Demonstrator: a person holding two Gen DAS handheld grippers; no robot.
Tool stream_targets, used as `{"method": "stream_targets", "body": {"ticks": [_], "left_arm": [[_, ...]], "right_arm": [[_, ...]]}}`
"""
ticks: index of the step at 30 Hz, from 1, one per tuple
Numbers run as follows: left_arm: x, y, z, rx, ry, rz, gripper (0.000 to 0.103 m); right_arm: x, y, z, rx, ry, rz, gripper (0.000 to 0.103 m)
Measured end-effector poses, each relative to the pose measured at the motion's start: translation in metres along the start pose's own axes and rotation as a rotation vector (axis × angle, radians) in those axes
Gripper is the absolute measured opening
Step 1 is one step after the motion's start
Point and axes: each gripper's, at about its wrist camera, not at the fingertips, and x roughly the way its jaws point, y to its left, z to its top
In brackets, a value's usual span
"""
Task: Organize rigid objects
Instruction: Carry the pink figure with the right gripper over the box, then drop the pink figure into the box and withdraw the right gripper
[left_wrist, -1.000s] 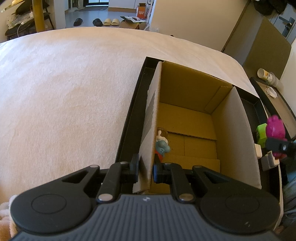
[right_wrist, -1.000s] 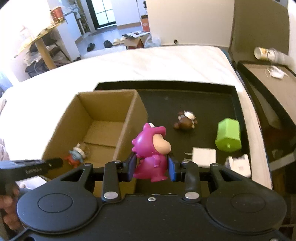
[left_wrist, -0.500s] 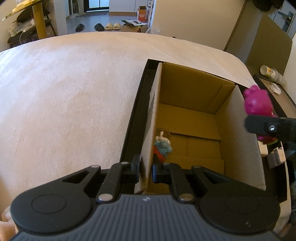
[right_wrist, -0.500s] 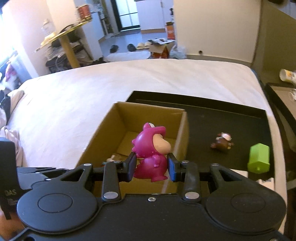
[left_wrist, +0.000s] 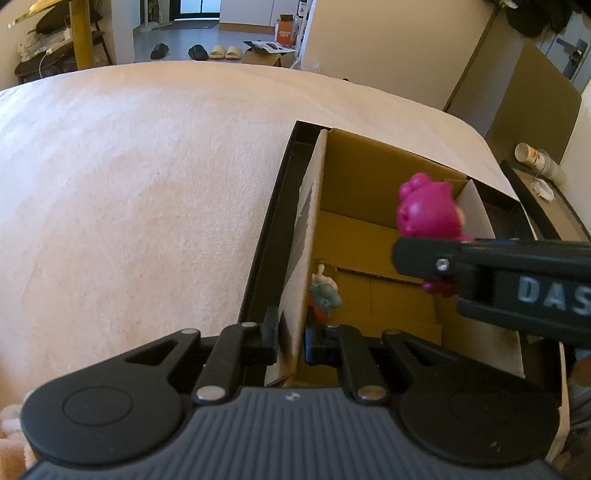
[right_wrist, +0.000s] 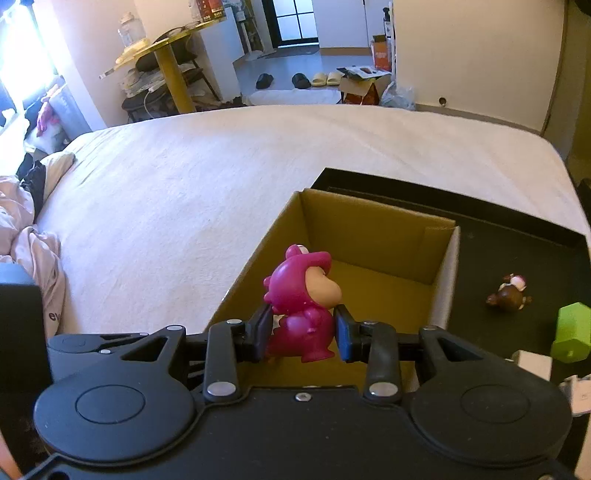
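Left gripper (left_wrist: 291, 341) clamped on box (left_wrist: 301, 280) wall; right gripper (right_wrist: 303, 338) gripping pink toy (right_wrist: 303, 306) above box opening.

Small blue-and-red toy figure (left_wrist: 324, 295) partly hidden behind cardboard box wall (left_wrist: 301, 266); lime-green plastic block (right_wrist: 571, 332) cut off at rt edge.

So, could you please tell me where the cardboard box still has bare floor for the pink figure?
Most of the cardboard box floor is bare: the whole stretch toward its far and right walls. Only the near-left corner is taken, where a small blue figure stands beside the wall the left tool pinches. The pink figure already hangs above it.
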Motion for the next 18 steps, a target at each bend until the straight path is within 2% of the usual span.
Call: {"method": "stream_targets", "body": {"ticks": [12, 18], "left_arm": [[0.002, 0.003, 0.001, -0.014, 0.001, -0.011, 0.012], [0.002, 0.004, 0.001, -0.021, 0.001, -0.015, 0.012]], "right_arm": [[0.024, 0.001, 0.002, 0.055, 0.027, 0.007, 0.036], [0.023, 0.003, 0.002, 0.049, 0.000, 0.037, 0.038]]}}
